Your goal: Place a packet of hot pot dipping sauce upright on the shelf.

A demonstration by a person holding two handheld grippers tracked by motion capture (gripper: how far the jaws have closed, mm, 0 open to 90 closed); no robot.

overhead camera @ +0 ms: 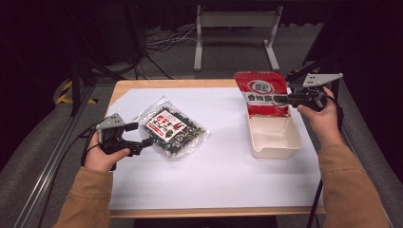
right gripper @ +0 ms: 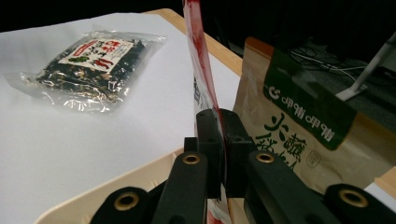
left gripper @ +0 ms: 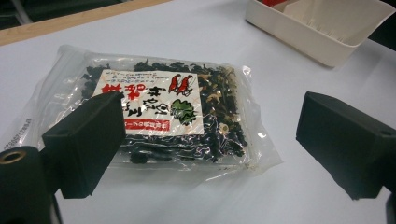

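1. Rightward on the white-covered wooden worktop (overhead camera: 214, 180): a cream rectangular plastic bin (overhead camera: 275, 142), standing open-topped near the right edge.
2. Held upright over the far end of that bin: a red and white printed foil pouch (overhead camera: 266, 92), its lower part down inside the bin.
3. Clamped on the pouch's right edge: the right gripper (overhead camera: 285, 99), jaws closed tight on the thin foil, gripped by the person's right hand (overhead camera: 323, 118).
4. Seen edge-on in the right gripper view: the same red pouch (right gripper: 201, 60) rising from between the two black jaws of the right gripper (right gripper: 218, 122).
5. Just behind it there, past the cream bin's rim (right gripper: 116, 186): a brown paper pouch with a dark green label (right gripper: 299, 126), upright.
6. Left of centre on the worktop: a clear plastic packet of dark dried seaweed with a white and red label (overhead camera: 171, 128), lying flat, well apart from the bin.
7. Beside that packet's near-left corner: the left gripper (overhead camera: 142, 135), jaws spread wide and empty, in the person's left hand (overhead camera: 104, 156).
8. Framed between those open jaws of the left gripper (left gripper: 210, 140) in the left gripper view: the seaweed packet (left gripper: 163, 116), untouched by either pad.
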